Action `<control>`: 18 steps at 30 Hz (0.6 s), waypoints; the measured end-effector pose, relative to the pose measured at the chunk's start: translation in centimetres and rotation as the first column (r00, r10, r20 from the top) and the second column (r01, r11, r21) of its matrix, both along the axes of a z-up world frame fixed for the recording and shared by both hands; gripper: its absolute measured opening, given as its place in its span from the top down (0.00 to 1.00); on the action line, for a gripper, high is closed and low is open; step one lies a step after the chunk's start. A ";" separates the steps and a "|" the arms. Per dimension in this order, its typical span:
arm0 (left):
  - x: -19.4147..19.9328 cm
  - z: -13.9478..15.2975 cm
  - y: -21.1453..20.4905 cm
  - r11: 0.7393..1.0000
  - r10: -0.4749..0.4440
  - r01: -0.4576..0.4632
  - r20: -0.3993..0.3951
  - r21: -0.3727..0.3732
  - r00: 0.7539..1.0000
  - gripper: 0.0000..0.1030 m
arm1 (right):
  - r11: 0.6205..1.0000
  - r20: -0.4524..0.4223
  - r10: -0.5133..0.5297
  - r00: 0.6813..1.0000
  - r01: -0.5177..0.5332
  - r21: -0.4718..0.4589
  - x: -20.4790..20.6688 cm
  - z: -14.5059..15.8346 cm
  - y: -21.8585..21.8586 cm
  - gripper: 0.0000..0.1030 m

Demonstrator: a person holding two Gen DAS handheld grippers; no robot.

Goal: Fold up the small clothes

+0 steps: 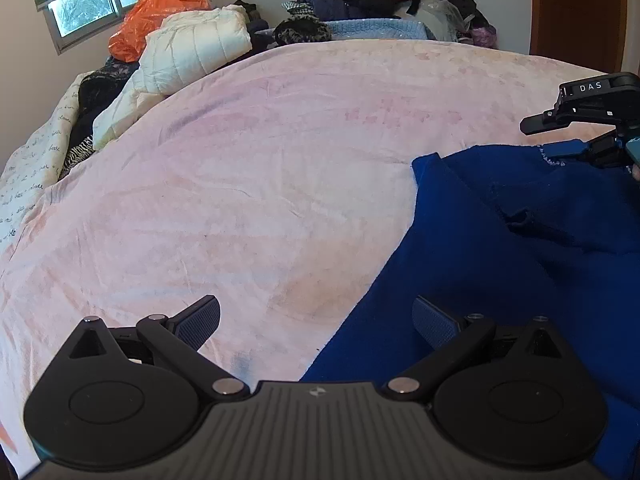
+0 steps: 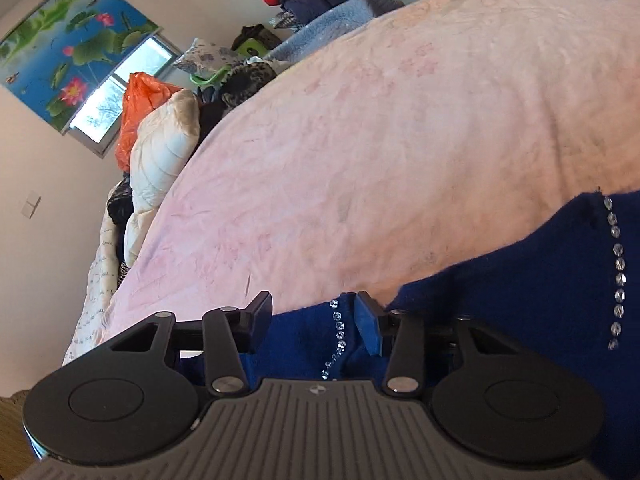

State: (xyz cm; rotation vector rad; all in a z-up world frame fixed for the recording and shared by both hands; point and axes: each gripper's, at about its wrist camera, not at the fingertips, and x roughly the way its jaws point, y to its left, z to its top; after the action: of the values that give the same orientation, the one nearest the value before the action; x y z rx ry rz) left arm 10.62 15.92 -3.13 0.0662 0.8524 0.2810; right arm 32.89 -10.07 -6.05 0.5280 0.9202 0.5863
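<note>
Royal-blue knit garment (image 1: 520,240) with rhinestone trim (image 2: 618,272), rumpled, spread on pink bedspread (image 1: 260,160)

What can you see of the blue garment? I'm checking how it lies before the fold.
The blue garment is a deep blue, fuzzy knit with rows of small clear stones. It lies rumpled, partly folded over itself, on the pink bedcover. An edge with stones sits between the right gripper fingers.

Bed (image 1: 280,128) covered by pink blanket. White walls (image 2: 48,152). Window (image 1: 86,4) with lotus-print roller blind (image 2: 68,48), daylight entering. Brown wooden door (image 1: 576,12) at right.
</note>
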 end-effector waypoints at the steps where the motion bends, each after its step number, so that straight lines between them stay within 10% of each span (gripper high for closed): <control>1: 0.1 -0.1 0.0 1.000 0.004 -0.004 -0.005 -0.003 1.000 0.00 | 1.000 0.005 0.017 1.000 -0.017 0.002 0.1 0.0 0.2 0.53; 4: 0.1 -0.1 0.1 1.000 0.004 -0.004 -0.006 -0.004 1.000 0.00 | 0.996 0.027 0.072 0.997 -0.071 -0.051 0.2 0.0 1.4 0.91; 15: -0.1 0.4 0.9 0.999 0.053 -0.053 -0.003 -0.011 0.999 0.00 | 0.997 0.220 0.065 0.973 -0.054 -0.058 0.4 3.6 1.9 0.91; 18: -0.5 0.7 1.0 0.998 0.057 -0.058 -0.002 -0.018 0.998 0.00 | 0.994 0.145 0.082 0.986 -0.069 -0.090 1.2 2.7 2.3 0.81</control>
State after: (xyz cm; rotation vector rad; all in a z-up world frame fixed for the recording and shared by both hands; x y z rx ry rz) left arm 10.12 16.90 -2.42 0.0246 0.8590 0.3270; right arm 34.12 -7.73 -3.36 0.3695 0.8222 0.6436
